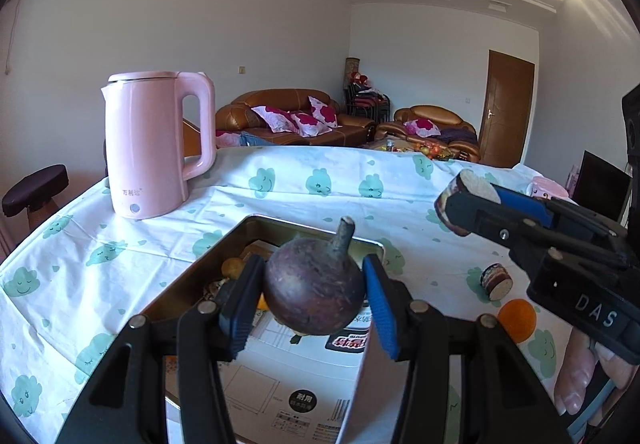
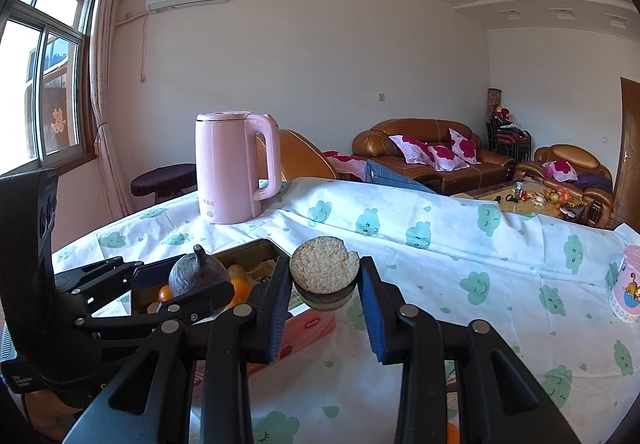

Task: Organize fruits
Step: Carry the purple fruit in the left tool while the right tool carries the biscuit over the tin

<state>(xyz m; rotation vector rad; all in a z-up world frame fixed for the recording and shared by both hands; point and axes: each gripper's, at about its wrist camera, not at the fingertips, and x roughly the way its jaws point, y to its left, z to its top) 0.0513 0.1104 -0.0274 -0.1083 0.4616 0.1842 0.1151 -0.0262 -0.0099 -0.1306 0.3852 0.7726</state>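
Observation:
My left gripper (image 1: pixel 314 286) is shut on a dark purple round fruit with a stem (image 1: pixel 314 284) and holds it above a metal tin (image 1: pixel 312 230) that has small orange fruits inside. My right gripper (image 2: pixel 324 282) is shut on a short cut cane piece (image 2: pixel 324 276) with a pale cut face, held above the table to the right of the tin (image 2: pixel 256 246). The right gripper also shows in the left wrist view (image 1: pixel 472 200). The left gripper and its fruit (image 2: pixel 198 276) show in the right wrist view. Another cane piece (image 1: pixel 496 281) and an orange (image 1: pixel 517 320) lie on the cloth.
A pink kettle (image 1: pixel 150 144) stands at the back left on the cloud-print tablecloth (image 1: pixel 320 184). A pink cup (image 2: pixel 628 290) stands at the right. A pink box (image 2: pixel 310 326) lies under the tin. Sofas and a door are behind the table.

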